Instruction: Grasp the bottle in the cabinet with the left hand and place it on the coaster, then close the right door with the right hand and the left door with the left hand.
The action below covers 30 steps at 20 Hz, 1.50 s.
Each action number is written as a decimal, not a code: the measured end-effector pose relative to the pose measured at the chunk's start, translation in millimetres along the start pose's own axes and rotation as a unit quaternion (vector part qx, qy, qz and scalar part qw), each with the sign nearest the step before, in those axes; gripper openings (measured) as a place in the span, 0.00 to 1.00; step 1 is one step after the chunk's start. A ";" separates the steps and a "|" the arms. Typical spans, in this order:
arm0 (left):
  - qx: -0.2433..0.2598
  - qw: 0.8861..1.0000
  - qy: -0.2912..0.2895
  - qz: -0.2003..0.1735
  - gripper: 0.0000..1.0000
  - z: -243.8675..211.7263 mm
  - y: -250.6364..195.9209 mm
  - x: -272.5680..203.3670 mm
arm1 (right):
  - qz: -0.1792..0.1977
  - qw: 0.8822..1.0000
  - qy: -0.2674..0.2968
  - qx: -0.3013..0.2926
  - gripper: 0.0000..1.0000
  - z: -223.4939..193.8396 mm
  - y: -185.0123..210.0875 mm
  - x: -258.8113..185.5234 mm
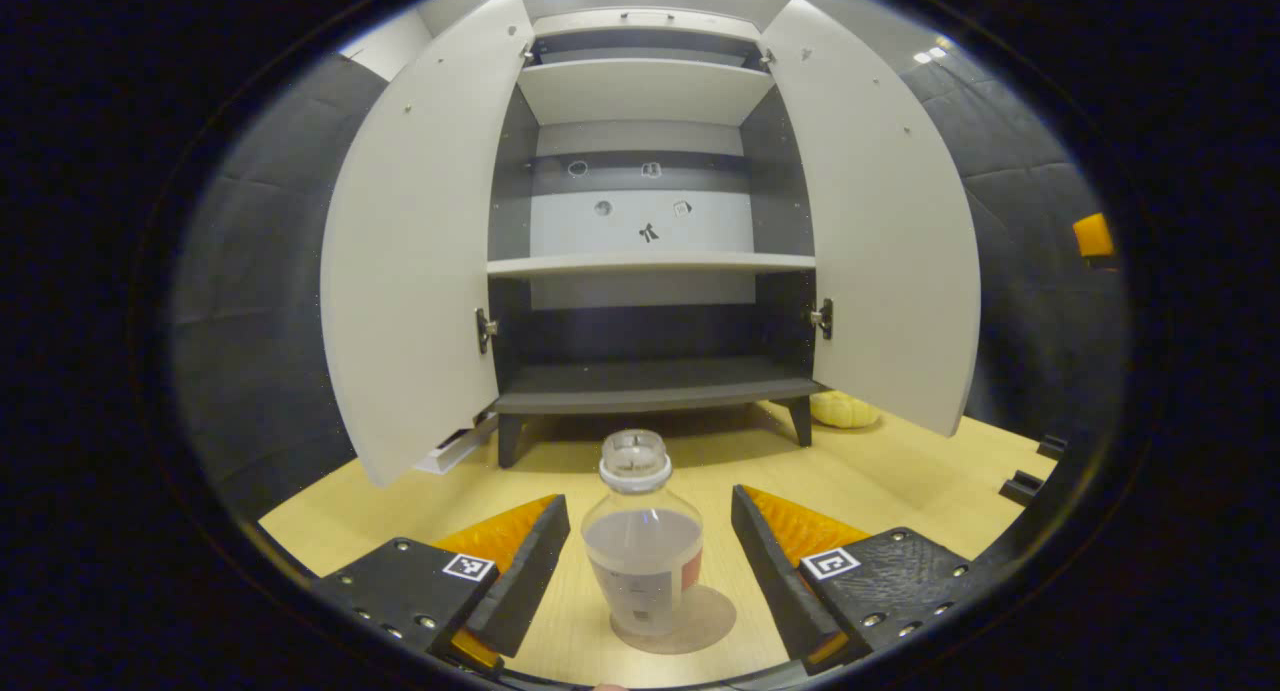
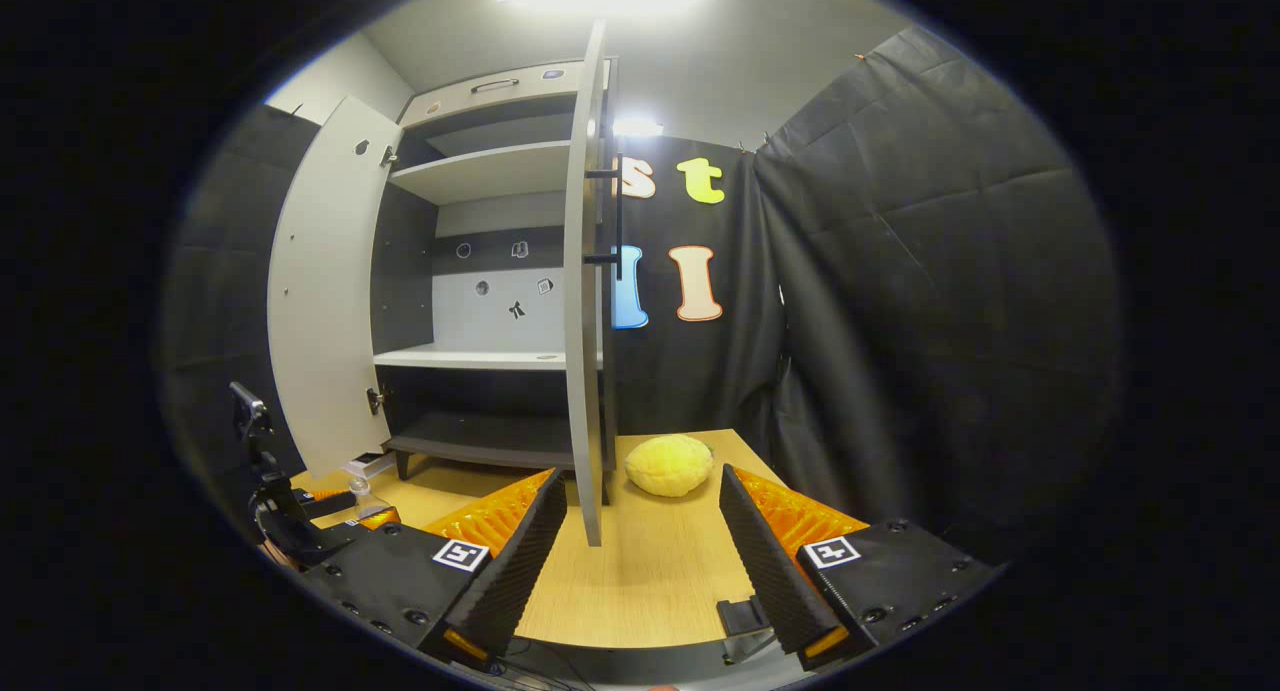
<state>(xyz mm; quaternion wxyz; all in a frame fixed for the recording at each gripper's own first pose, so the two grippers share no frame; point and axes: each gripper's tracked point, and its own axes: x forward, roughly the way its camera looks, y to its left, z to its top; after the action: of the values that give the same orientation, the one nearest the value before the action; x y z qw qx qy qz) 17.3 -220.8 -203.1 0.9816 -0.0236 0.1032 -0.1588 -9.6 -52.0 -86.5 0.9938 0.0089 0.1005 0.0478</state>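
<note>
Bottle point(image 1: 641, 541) upright on coaster point(image 1: 700, 626)

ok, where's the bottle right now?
In the left gripper view the bottle stands upright on the coaster, on the table in front of the open cabinet, between the left gripper's open fingers, untouched.

Bottle point(image 1: 642, 541) clear, white-capped, part full, upright on round coaster point(image 1: 695, 626) on my table. Cabinet point(image 1: 645, 261) right door point(image 1: 880, 221) and left door point(image 1: 415, 251) both wide open.
</note>
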 end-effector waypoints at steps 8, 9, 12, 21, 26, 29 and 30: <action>0.004 0.997 -0.063 0.054 1.00 138.8 41.5 -53.8 | -0.022 0.999 -0.020 0.030 0.98 28.4 -19.1 36.4; 0.012 0.996 -0.063 0.064 1.00 148.2 51.3 -59.6 | -0.029 0.999 -0.021 0.027 0.98 34.7 -24.6 41.4; 0.019 0.995 -0.054 0.087 1.00 163.7 77.6 -76.9 | -0.060 0.997 -0.039 0.026 0.98 61.3 -42.7 52.2; 0.018 0.990 -0.059 0.129 0.95 191.6 154.1 -109.2 | -0.105 0.990 -0.083 0.041 0.97 141.2 -46.6 87.6; -0.003 0.987 -0.069 0.147 0.95 194.7 188.3 -114.5 | -0.137 0.985 -0.104 0.029 0.98 175.3 -40.3 99.1; -0.003 0.985 -0.074 0.154 0.95 194.3 208.5 -114.8 | -0.146 0.984 -0.098 0.018 0.97 179.0 -32.8 109.0; -0.001 0.985 -0.074 0.158 0.95 194.0 216.5 -115.0 | -0.151 0.984 -0.091 0.009 0.97 177.7 -31.6 112.6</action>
<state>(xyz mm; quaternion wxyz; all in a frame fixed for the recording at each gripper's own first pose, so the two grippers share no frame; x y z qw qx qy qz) 17.8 23.6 -8.1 0.9992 -0.0200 0.0333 0.0002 138.8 -74.0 64.3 0.9944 0.0070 0.0106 -0.1046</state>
